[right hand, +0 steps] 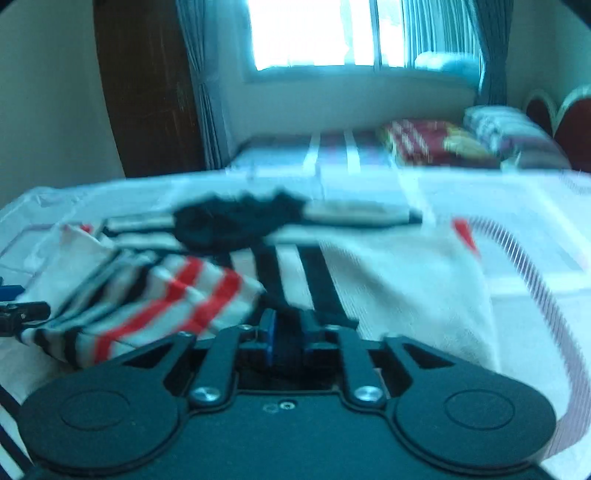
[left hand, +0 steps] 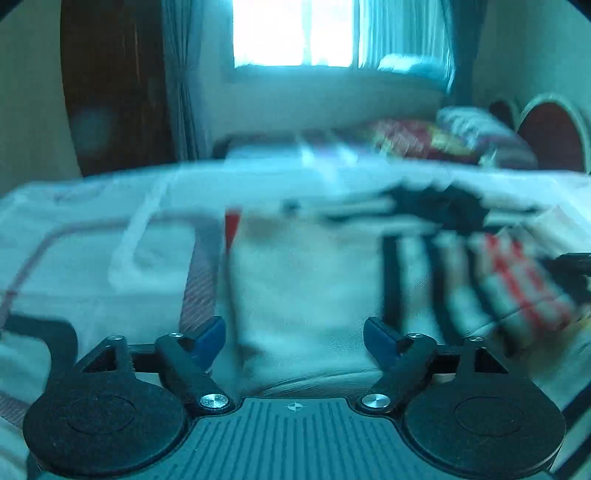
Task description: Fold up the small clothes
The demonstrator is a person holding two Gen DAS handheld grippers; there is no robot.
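Note:
A small white garment with black stripes, red stripes and a dark patch lies on the cloth-covered surface. In the left wrist view my left gripper is open and empty, its blue pads over the plain white part. In the right wrist view the same garment spreads ahead, with a red-striped folded part at the left. My right gripper is shut on the garment's black-striped near edge. The left gripper's tip shows at the far left edge. Both views are blurred.
The light patterned cover spreads to all sides. Behind it stands a bed with red and patterned pillows. A window, curtains and a dark wooden door are at the back.

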